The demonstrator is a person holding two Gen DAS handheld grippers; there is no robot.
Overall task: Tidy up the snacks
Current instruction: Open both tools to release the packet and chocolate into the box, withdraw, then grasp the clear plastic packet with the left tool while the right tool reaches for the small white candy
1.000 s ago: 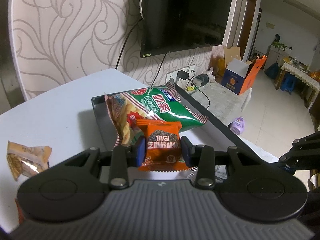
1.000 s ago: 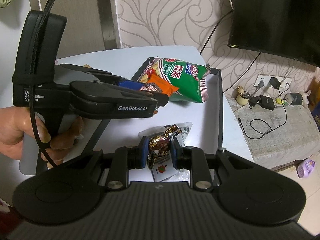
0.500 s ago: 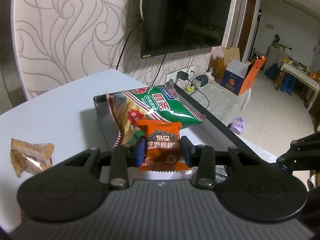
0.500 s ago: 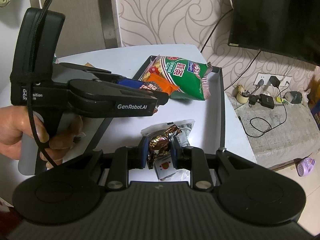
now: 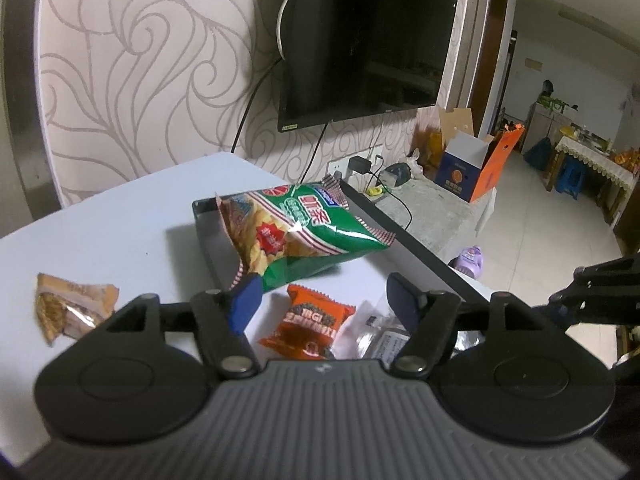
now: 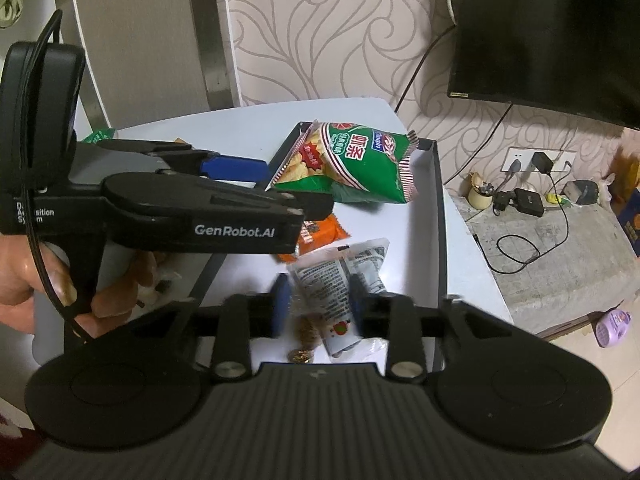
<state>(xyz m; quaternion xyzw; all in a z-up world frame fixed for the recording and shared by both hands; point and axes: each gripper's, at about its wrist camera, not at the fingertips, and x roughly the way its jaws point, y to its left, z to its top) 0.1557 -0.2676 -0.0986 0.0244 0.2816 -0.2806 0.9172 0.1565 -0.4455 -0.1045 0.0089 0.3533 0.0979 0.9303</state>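
Observation:
My left gripper (image 5: 324,302) hangs over the black-rimmed tray (image 5: 404,240), its jaws opening and its pads off everything. The orange snack packet (image 5: 308,328) lies loose on the tray floor below it, in front of the green chip bag (image 5: 304,236). My right gripper (image 6: 318,302) is also opening. A clear packet of gold-wrapped candies (image 6: 332,280) lies on the tray floor between its blue pads, which do not press on it. In the right wrist view the left gripper (image 6: 288,188) reaches in from the left above the orange packet (image 6: 324,232), near the green bag (image 6: 352,164).
A tan wrapped snack (image 5: 68,308) lies on the white table left of the tray. A person's hand (image 6: 24,276) grips the left tool. A TV (image 5: 360,40) hangs on the patterned wall behind. The table edge drops to a low shelf with chargers (image 6: 528,200).
Both grippers have opened. The orange packet has dropped from the left jaws onto the tray floor, and the candy packet has dropped from the right jaws onto the tray.

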